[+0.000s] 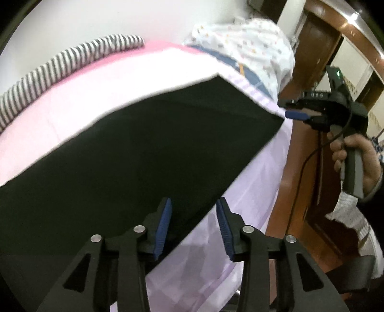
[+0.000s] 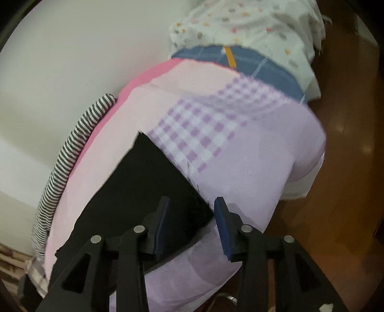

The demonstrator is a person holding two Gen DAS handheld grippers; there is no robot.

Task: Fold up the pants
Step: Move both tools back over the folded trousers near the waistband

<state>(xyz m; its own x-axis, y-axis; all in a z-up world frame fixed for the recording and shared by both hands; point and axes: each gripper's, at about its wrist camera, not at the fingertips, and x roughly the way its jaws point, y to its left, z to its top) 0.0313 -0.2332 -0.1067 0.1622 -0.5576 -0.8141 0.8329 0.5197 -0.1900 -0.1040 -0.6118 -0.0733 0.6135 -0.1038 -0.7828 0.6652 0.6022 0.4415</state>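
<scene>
Both tongs, left point(image 1: 194, 225) and right point(image 2: 192, 224), gape empty over black pants point(image 1: 134, 153).

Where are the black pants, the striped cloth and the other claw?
black pants point(image 1: 144, 148), left wrist view, middle of the fabric
striped cloth point(image 1: 60, 62), left wrist view, along its edge
right claw point(image 1: 297, 114), left wrist view, blue tip

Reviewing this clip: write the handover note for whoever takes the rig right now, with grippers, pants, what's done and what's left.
Left gripper: open, holding nothing, at the near edge of the black pants.
Right gripper: open, empty, at the pants' right corner.
Pants: lying flat and smooth as one dark panel on the pink-and-lilac sheet. How many folds are already in cannot be told.
Left: grip an edge and fold the pants over into a compact stack.
Nearby: striped cloth along the far edge, dotted cloth beyond.
</scene>
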